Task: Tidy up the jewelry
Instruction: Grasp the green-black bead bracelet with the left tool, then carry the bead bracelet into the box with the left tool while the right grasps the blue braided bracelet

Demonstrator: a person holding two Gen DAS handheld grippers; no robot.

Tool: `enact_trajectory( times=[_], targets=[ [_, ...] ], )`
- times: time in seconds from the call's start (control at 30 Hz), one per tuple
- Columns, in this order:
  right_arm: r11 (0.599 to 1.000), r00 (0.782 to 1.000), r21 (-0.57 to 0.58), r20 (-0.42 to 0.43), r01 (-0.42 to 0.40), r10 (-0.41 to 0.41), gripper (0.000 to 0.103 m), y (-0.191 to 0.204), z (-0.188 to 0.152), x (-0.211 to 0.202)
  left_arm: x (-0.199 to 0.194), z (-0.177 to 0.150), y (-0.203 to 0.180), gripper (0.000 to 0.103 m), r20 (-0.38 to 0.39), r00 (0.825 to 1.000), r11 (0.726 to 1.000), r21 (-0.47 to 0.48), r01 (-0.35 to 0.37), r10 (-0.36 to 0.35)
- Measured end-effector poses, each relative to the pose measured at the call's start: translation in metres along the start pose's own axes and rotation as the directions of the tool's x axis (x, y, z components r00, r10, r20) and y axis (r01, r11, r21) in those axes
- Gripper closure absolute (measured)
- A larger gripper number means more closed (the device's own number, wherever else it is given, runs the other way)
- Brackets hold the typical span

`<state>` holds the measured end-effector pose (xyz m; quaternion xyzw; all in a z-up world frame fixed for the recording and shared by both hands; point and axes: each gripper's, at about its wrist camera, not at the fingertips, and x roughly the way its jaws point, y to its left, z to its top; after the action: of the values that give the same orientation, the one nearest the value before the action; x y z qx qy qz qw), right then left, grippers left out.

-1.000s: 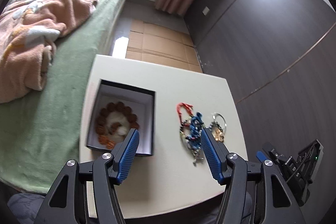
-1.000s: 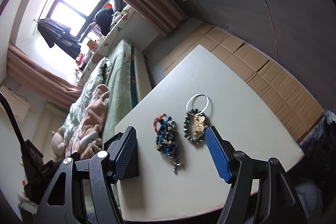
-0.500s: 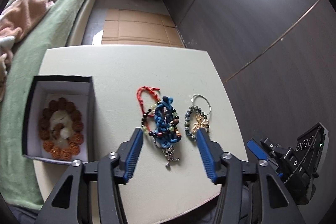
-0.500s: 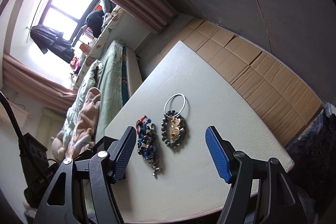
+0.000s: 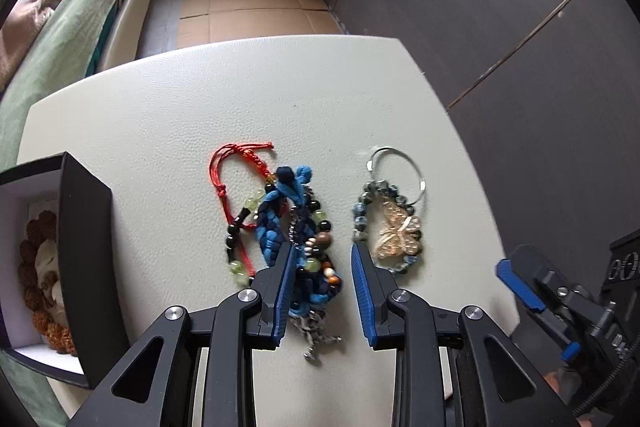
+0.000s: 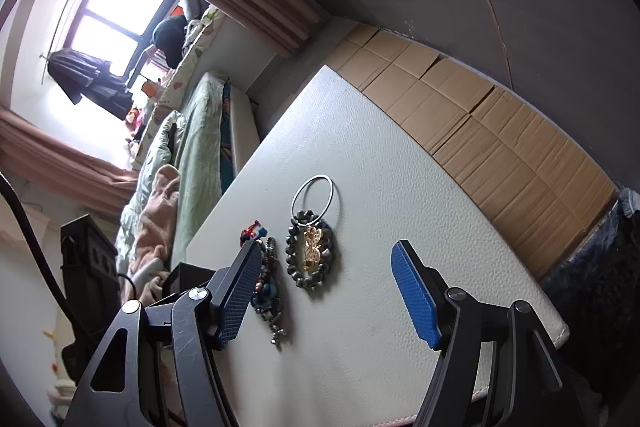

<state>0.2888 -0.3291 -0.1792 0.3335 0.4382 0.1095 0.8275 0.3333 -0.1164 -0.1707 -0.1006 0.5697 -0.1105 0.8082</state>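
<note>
Left gripper dropped and narrowed around blue braided bracelet right of box, not clamped yet. Right gripper wide open, empty. Pick looks imminent.

Left gripper low, jaws partly closed with a gap; right gripper spread wide.

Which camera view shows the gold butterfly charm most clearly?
The left wrist view: the butterfly charm lies flat with both wings visible inside the grey bead bracelet. The right wrist view shows it foreshortened, only a gold shape.
</note>
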Motion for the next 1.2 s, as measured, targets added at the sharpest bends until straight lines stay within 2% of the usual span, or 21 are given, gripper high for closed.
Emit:
enact_trajectory(
  times=[0.1, 0.13, 0.2, 0.5, 0.77, 0.97, 1.2],
  targets=[
    [1.000, 1.000, 0.003, -0.005, 0.005, -0.005, 0.034, -0.002, -0.001, 0.001, 0.005, 0.000, 0.001, 0.078, 0.002, 1.000, 1.000, 0.006, -0.008, 0.008],
    [1.000, 1.000, 0.005, -0.005, 0.006, -0.006, 0.034, -0.001, -0.001, 0.001, 0.007, 0.002, 0.000, 0.090, -0.001, 1.000, 1.000, 0.012, -0.022, 0.022],
    [1.000, 1.000, 0.005, -0.007, 0.003, -0.003, 0.034, -0.001, -0.001, 0.002, 0.004, 0.001, 0.003, 0.095, -0.005, 1.000, 1.000, 0.008, -0.009, 0.009],
    [0.999, 0.998, -0.034, -0.054, -0.035, 0.033, 0.039, 0.020, -0.011, 0.014, -0.031, 0.008, 0.021, 0.095, 0.053, 0.997, 0.998, -0.022, 0.065, -0.063],
    [0.993, 0.990, -0.099, -0.129, -0.065, 0.052, 0.060, 0.055, -0.031, 0.040, -0.066, 0.011, 0.049, 0.095, 0.105, 0.985, 0.989, -0.047, 0.141, -0.136],
    [0.989, 0.985, -0.147, -0.173, -0.031, 0.006, 0.060, 0.075, -0.041, 0.063, -0.084, 0.006, 0.065, 0.095, 0.148, 0.970, 0.980, -0.031, 0.199, -0.192],
    [0.971, 0.973, -0.226, -0.200, 0.072, -0.119, 0.061, 0.089, -0.047, 0.090, -0.115, -0.005, 0.096, 0.095, 0.222, 0.936, 0.954, -0.061, 0.293, -0.274]
  ],
)
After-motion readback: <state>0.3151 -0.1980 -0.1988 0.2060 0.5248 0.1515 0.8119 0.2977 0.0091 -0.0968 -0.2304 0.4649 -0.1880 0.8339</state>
